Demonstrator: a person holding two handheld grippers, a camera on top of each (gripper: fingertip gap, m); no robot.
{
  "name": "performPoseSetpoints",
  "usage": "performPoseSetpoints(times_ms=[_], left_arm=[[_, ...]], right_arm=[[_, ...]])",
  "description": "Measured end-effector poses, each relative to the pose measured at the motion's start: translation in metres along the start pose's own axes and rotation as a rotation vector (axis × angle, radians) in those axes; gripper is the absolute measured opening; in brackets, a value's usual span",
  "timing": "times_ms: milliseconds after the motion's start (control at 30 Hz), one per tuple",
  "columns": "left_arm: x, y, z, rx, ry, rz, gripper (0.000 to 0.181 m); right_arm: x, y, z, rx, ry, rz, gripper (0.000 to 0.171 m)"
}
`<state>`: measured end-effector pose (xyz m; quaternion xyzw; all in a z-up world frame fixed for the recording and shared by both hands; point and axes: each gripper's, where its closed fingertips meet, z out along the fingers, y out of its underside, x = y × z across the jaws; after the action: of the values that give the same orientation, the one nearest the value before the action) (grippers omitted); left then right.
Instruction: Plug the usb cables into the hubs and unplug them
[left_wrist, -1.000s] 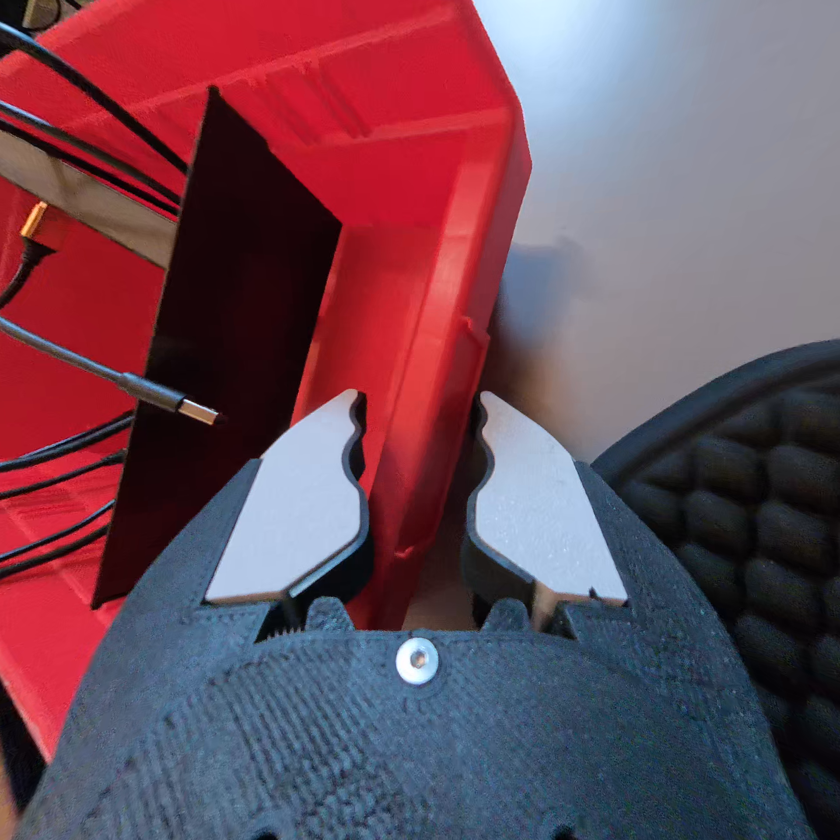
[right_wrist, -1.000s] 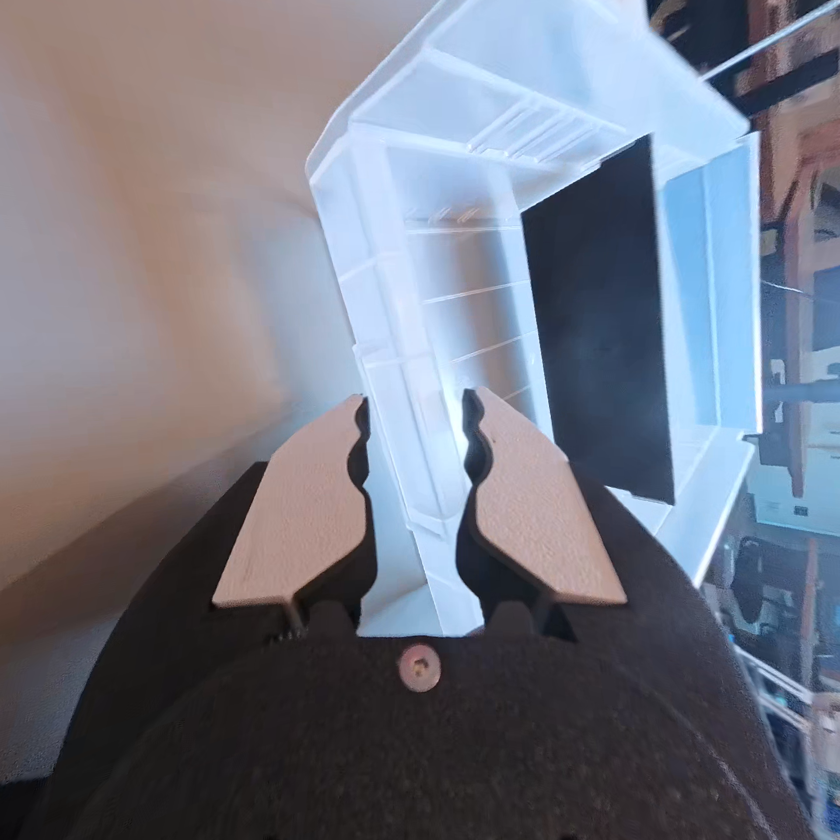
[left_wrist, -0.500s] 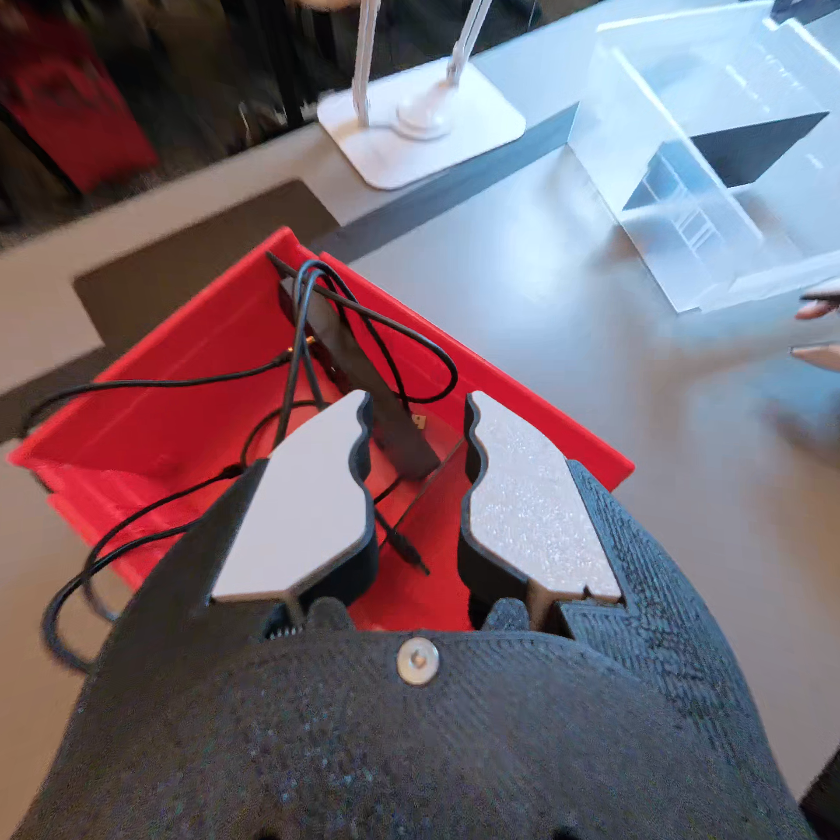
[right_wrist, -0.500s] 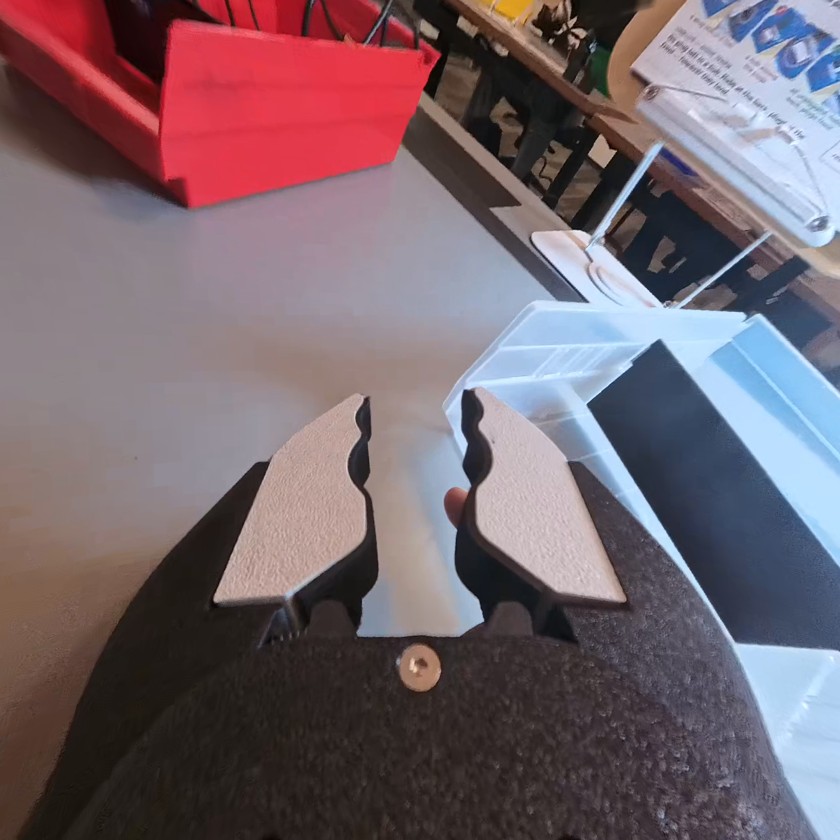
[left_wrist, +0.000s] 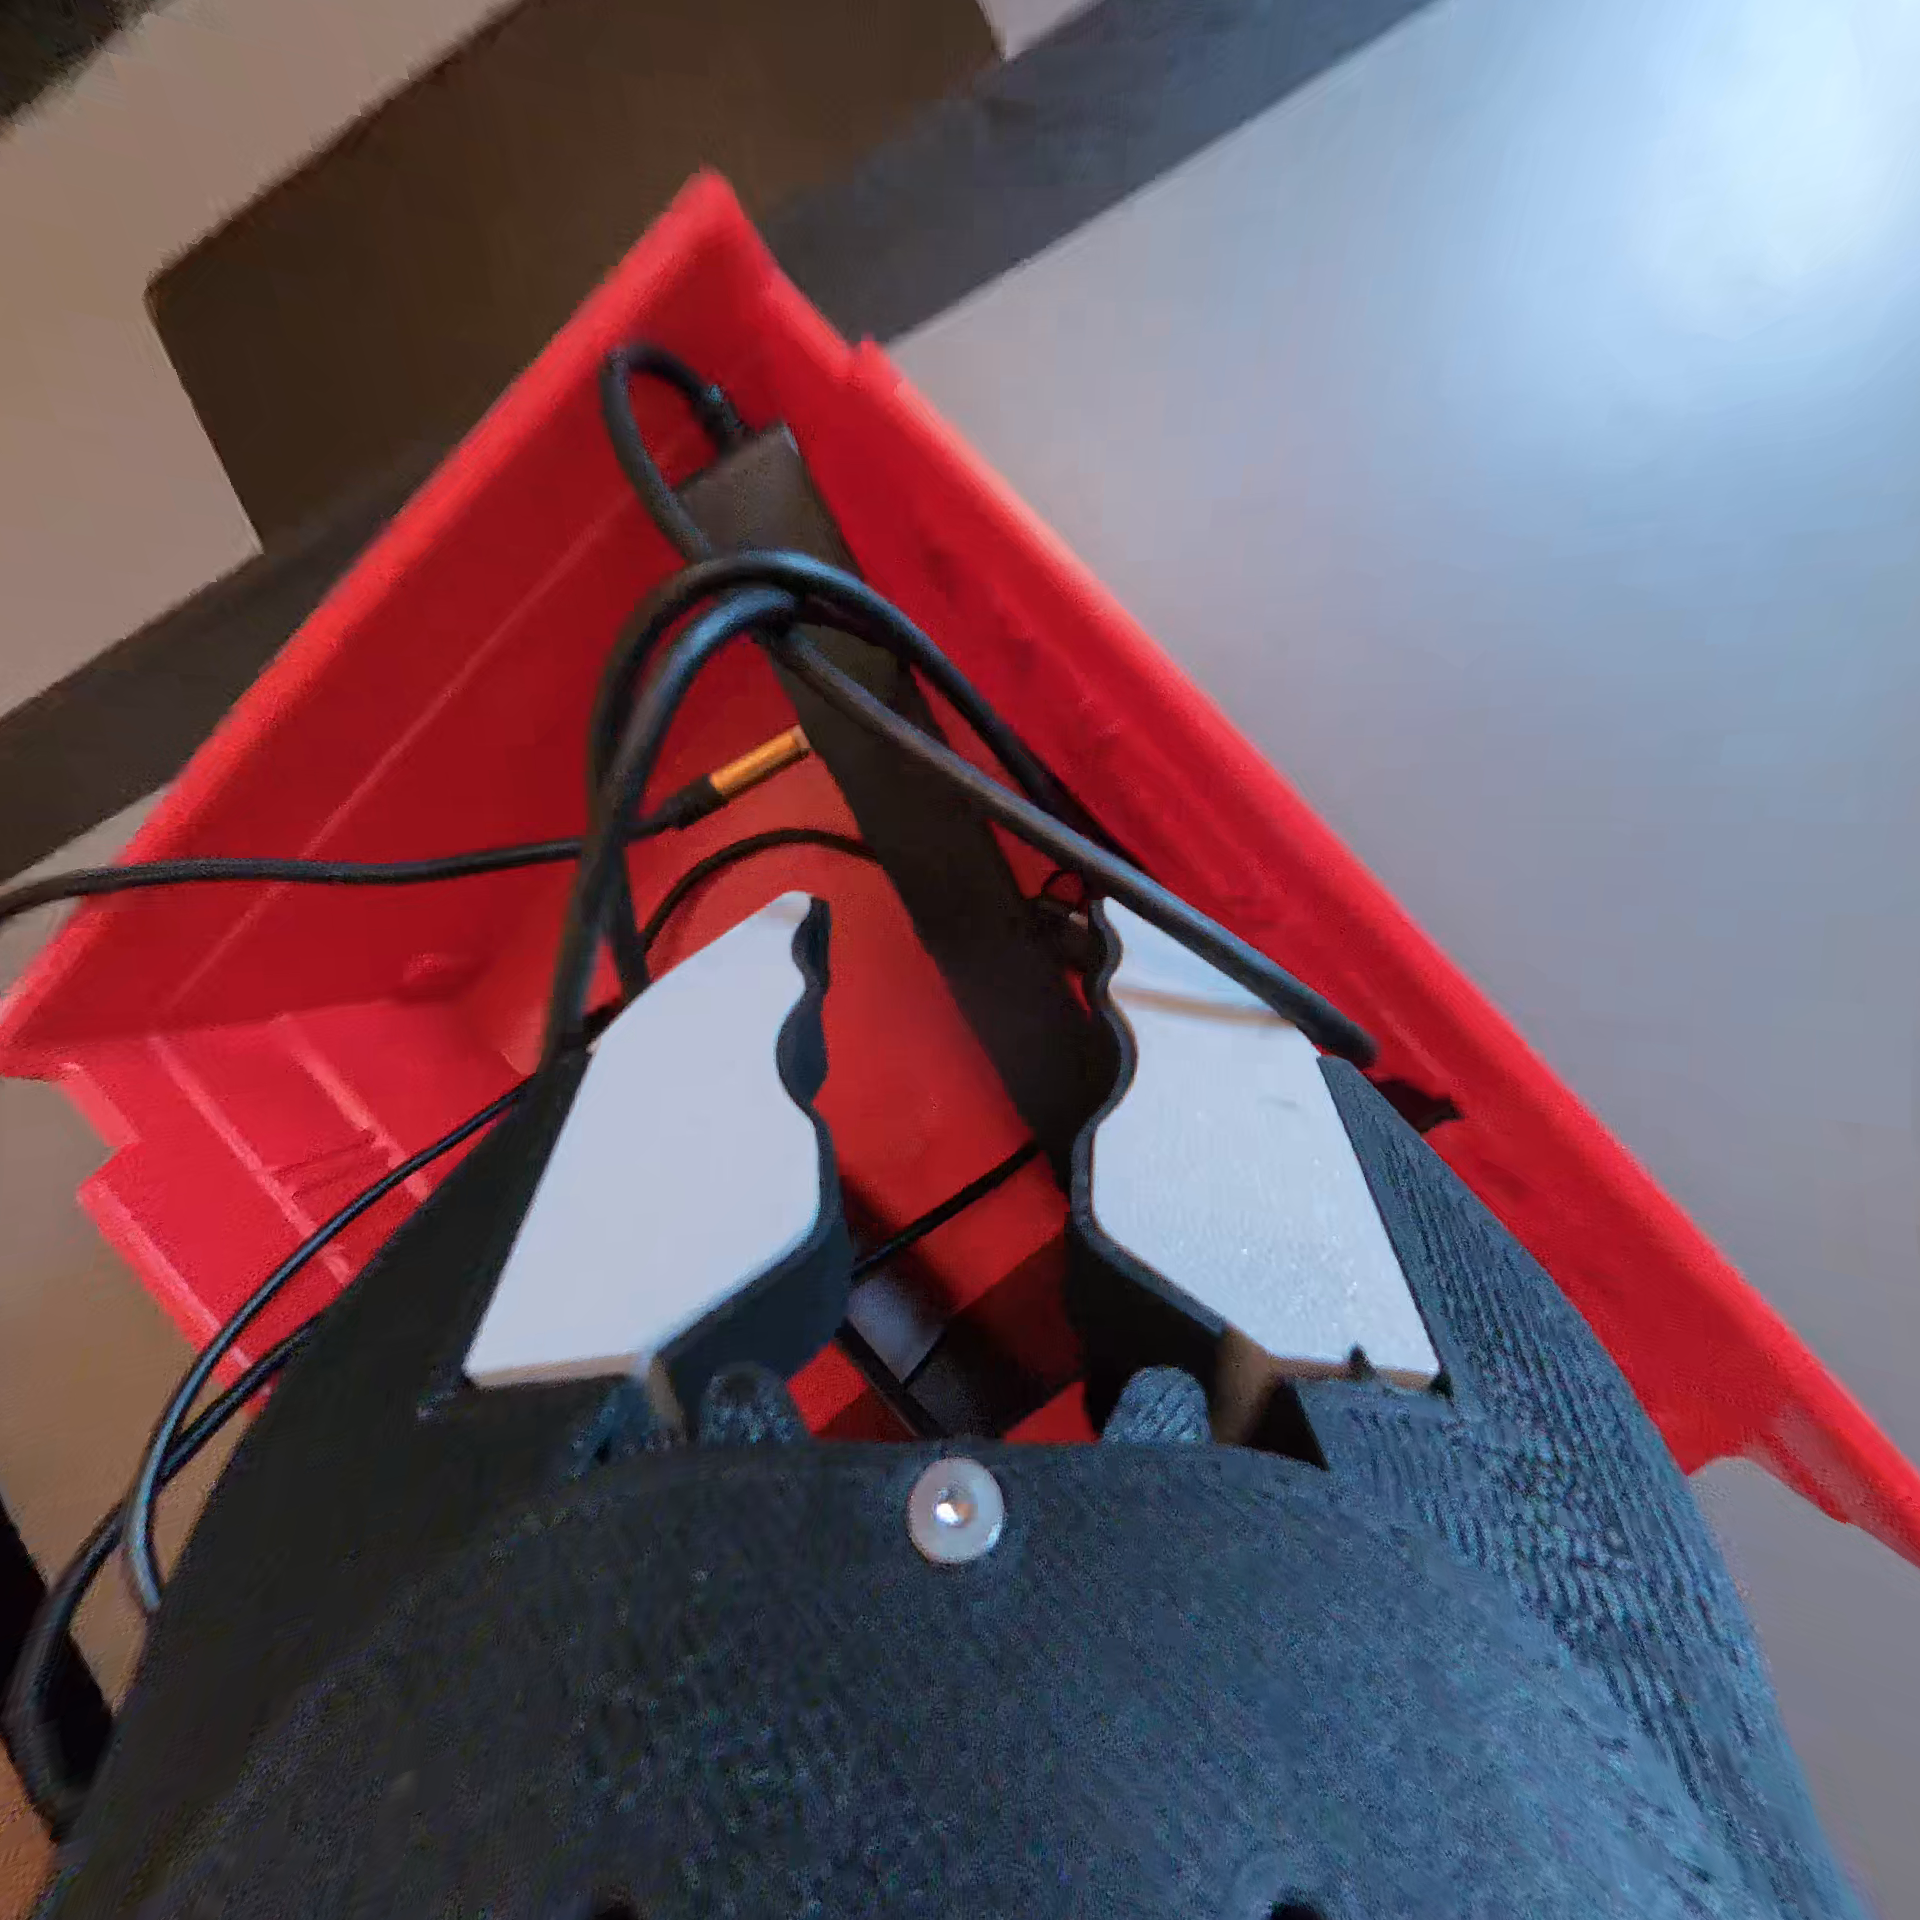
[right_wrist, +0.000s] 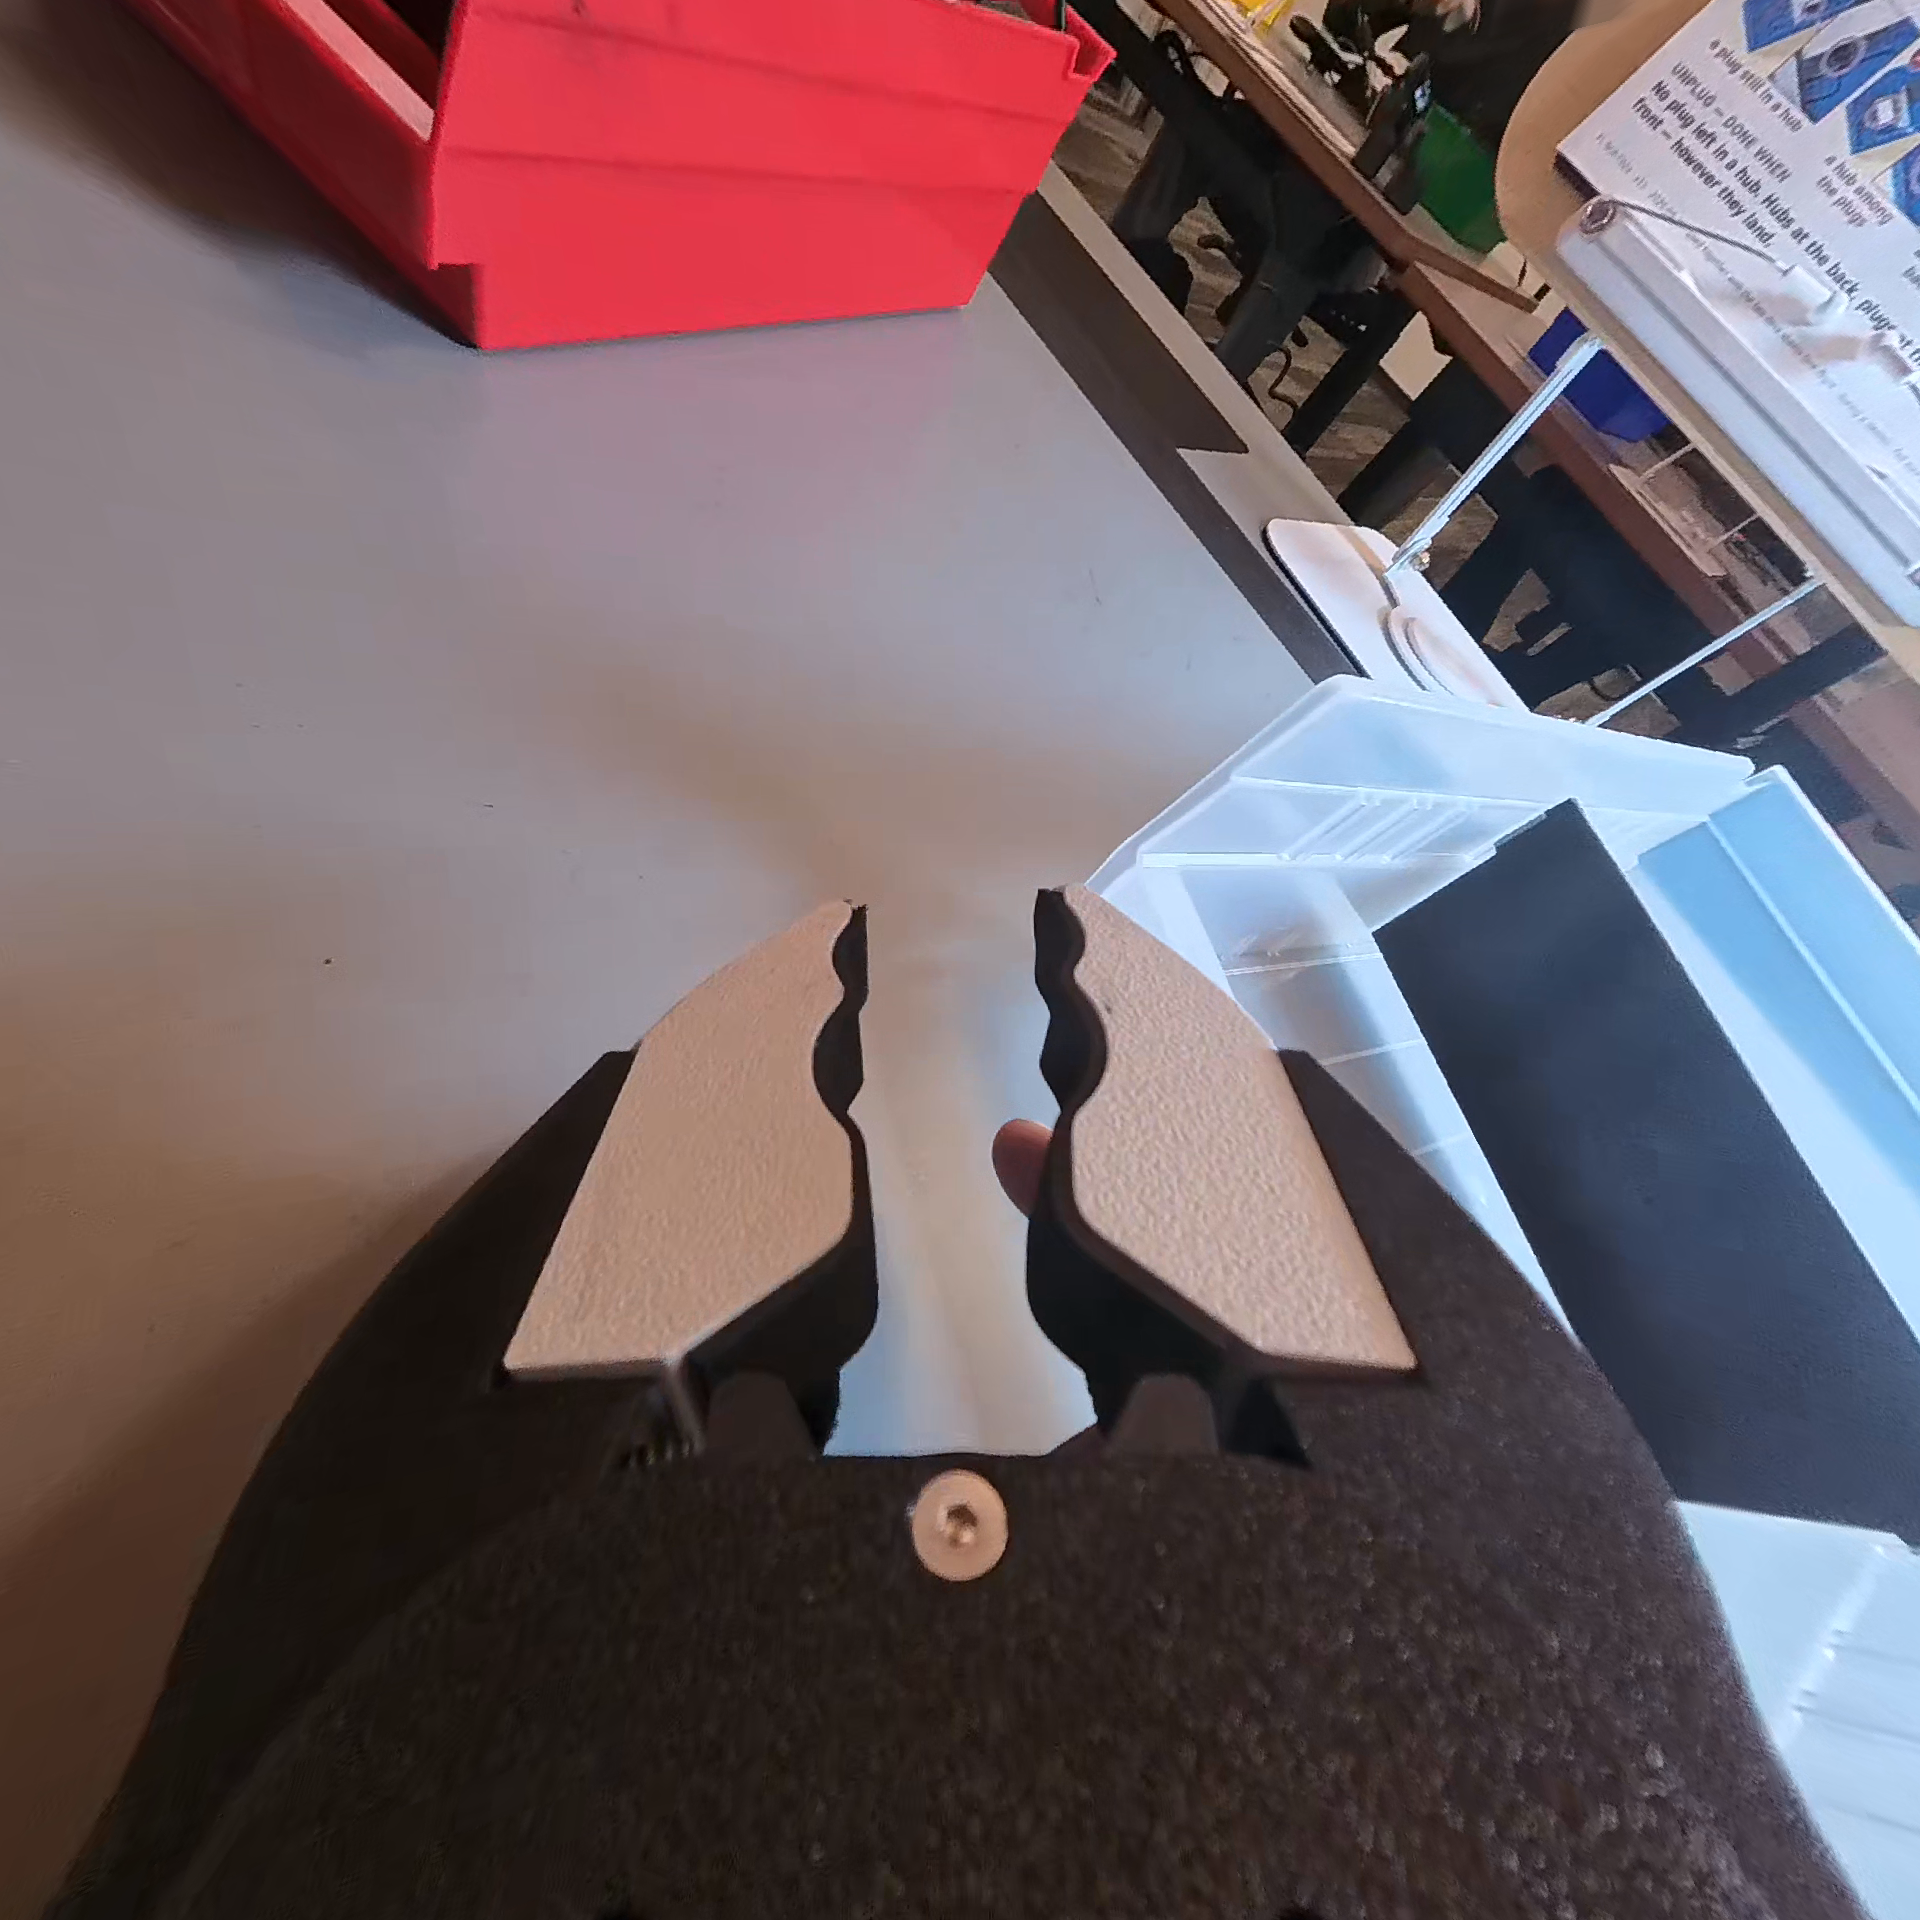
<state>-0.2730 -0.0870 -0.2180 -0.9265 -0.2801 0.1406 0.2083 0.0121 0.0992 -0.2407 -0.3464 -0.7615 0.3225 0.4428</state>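
Left gripper (left_wrist: 951, 940) hanging over the red bin (left_wrist: 1195, 727), jaws apart round nothing, black hub (left_wrist: 935, 883) and cables (left_wrist: 727, 613) tangled inside; right gripper (right_wrist: 945, 914) also gaping empty, beside clear bin (right_wrist: 1455, 748) on grey table (right_wrist: 468, 675)

A red bin (right_wrist: 727, 177) stands at the far side of the grey tabletop (right_wrist: 520, 675). A clear plastic bin (right_wrist: 1455, 790) with a black divider (right_wrist: 1662, 1195) sits near the right edge, beside a white stand (right_wrist: 1382, 603) holding a printed sheet (right_wrist: 1787, 156).

glossy red plastic bin (left_wrist: 1195, 727), matt grey table (right_wrist: 520, 675)
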Motion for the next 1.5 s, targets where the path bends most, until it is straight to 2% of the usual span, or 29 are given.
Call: performPoseSetpoints(times_ms=[33,233,367,467,700,800,900,1000,1100,1167,1267,1400,1467,1500], left_arm=[[0.001,0.007,0.007,-0.034,0.002,0.002,0.049],[0.0,0.03,0.036,-0.137,-0.047,0.03,0.039],[-0.009,0.025,0.033,-0.108,-0.097,0.096,0.035],[-0.014,0.015,0.009,-0.015,-0.115,0.125,0.032],[-0.027,-0.021,-0.097,0.284,-0.412,0.332,0.032],[-0.003,-0.036,-0.143,0.427,-0.541,0.47,0.031],[0.042,-0.048,-0.174,0.562,-0.623,0.629,0.031],[0.094,-0.054,-0.183,0.666,-0.675,0.787,0.03],[0.145,-0.052,-0.176,0.755,-0.679,0.93,0.031],[0.177,-0.045,-0.164,0.785,-0.634,1.03,0.029],[0.219,-0.025,-0.139,0.767,-0.52,1.211,0.03],[0.249,-0.003,-0.116,0.701,-0.439,1.418,0.028],[0.257,0.001,-0.111,0.683,-0.428,1.485,0.028],[0.258,0.001,-0.11,0.664,-0.425,1.493,0.03]], right_arm=[[0.0,0.0,-0.001,0.001,0.001,-0.002,0.031],[-0.004,-0.002,-0.001,0.007,-0.013,0.002,0.03],[-0.005,-0.001,-0.001,0.0,-0.004,-0.008,0.029],[-0.002,-0.002,-0.003,0.015,0.008,0.001,0.028],[-0.002,-0.022,-0.004,0.114,-0.037,0.116,0.028],[-0.002,-0.042,-0.007,0.193,-0.081,0.213,0.031],[0.005,-0.076,-0.011,0.286,-0.116,0.315,0.037],[0.015,-0.11,-0.016,0.375,-0.157,0.414,0.049],[0.033,-0.134,-0.026,0.458,-0.154,0.454,0.06],[0.041,-0.135,-0.031,0.443,-0.134,0.376,0.07],[0.049,-0.123,-0.04,0.402,-0.049,0.087,0.084],[0.017,-0.101,-0.043,0.27,-0.054,-0.319,0.082],[0.005,-0.095,-0.035,0.225,0.006,-0.439,0.07],[0.003,-0.094,-0.031,0.22,0.066,-0.495,0.051]])
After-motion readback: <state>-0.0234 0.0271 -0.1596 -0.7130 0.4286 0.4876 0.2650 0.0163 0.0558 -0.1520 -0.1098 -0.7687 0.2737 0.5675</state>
